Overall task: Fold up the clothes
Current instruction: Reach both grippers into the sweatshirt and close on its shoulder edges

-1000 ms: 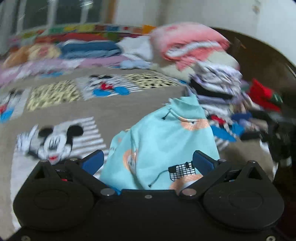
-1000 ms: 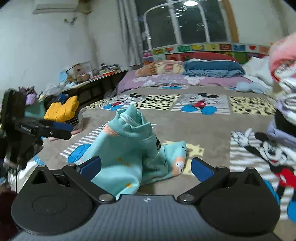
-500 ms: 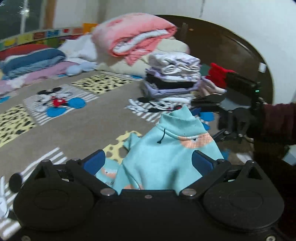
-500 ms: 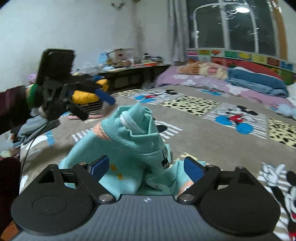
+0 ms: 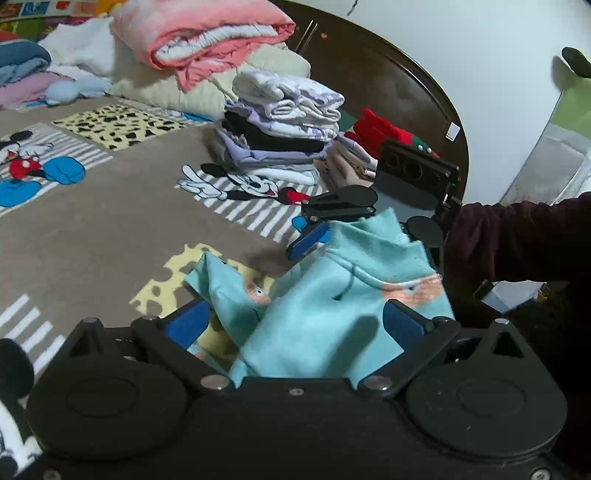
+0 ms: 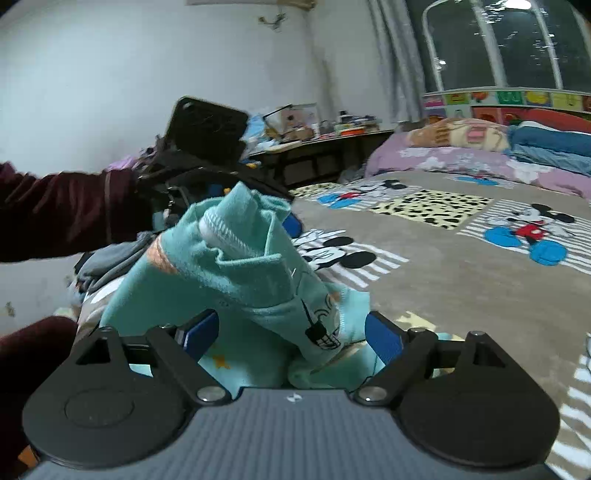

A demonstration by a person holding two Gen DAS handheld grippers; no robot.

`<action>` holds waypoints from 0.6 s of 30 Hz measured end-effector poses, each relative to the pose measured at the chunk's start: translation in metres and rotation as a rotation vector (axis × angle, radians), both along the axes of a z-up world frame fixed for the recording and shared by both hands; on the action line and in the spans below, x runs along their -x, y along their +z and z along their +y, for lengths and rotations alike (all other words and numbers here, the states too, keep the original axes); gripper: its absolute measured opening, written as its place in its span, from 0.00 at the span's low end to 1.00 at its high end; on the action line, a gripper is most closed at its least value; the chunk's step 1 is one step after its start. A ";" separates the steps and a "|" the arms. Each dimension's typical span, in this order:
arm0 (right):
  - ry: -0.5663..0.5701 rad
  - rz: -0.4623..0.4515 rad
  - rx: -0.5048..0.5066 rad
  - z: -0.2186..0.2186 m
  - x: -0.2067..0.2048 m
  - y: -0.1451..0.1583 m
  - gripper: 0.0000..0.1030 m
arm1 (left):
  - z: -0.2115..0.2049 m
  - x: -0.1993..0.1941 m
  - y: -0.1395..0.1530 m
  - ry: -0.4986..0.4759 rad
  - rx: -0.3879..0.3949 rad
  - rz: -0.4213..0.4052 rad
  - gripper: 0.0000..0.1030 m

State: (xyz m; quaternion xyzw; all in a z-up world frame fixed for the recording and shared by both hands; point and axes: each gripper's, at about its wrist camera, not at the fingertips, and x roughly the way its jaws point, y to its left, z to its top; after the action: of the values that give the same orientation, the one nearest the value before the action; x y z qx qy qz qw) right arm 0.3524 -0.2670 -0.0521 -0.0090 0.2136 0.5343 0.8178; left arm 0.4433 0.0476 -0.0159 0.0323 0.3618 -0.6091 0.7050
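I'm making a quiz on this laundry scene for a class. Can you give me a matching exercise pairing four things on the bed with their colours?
Things:
1. garment between the grippers
2. folded blanket on top of the pile
3. gripper pads
4. sleeve

Colours:
A. dark maroon
B. pink
C. light turquoise
D. blue

Pairs: 1-C, 2-B, 3-D, 4-A
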 end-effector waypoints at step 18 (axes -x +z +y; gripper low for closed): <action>0.128 0.004 0.020 0.011 0.008 0.009 0.25 | -0.016 0.042 0.002 -0.131 -0.148 -0.082 0.31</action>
State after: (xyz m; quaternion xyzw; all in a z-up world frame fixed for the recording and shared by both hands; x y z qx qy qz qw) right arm 0.3439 -0.2563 -0.0436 -0.0299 0.2195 0.5832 0.7815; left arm 0.4009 0.0317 -0.0137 0.1330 0.3740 -0.6237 0.6734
